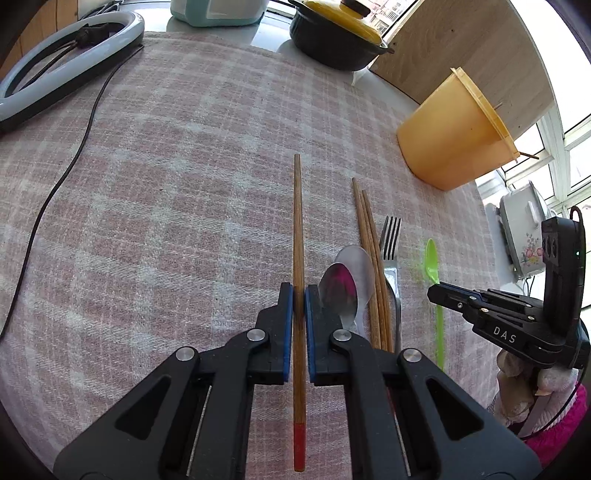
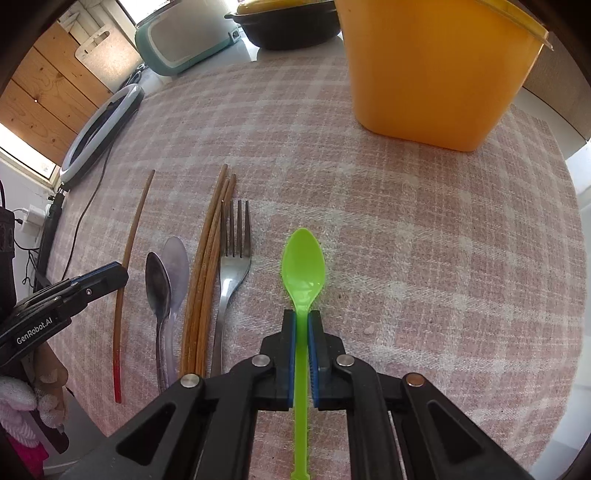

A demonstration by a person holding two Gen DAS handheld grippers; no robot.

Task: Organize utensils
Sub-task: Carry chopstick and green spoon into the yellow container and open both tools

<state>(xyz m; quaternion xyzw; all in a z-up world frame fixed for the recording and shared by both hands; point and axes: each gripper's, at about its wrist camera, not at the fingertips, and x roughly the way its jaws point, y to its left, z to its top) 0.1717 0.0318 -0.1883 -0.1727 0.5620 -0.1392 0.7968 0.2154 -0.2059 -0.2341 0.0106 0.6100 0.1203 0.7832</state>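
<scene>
My left gripper (image 1: pixel 299 291) is shut on a wooden chopstick with a red end (image 1: pixel 298 221), which points forward over the checked cloth. My right gripper (image 2: pixel 301 317) is shut on the handle of a green plastic spoon (image 2: pixel 303 262). Between them on the cloth lie a metal spoon (image 1: pixel 338 288) on a clear plastic spoon (image 1: pixel 360 266), three more chopsticks (image 1: pixel 369 251) and a metal fork (image 1: pixel 390 254). The orange holder (image 1: pixel 454 129) stands at the far right; it also shows in the right wrist view (image 2: pixel 432 66), straight ahead of the green spoon.
A ring light (image 1: pixel 55 62) with its black cable (image 1: pixel 74 158) lies at the far left. A black pot with a yellow lid (image 1: pixel 336 33) and a teal appliance (image 1: pixel 218 11) stand at the back. The table edge (image 2: pixel 576 158) runs behind the orange holder.
</scene>
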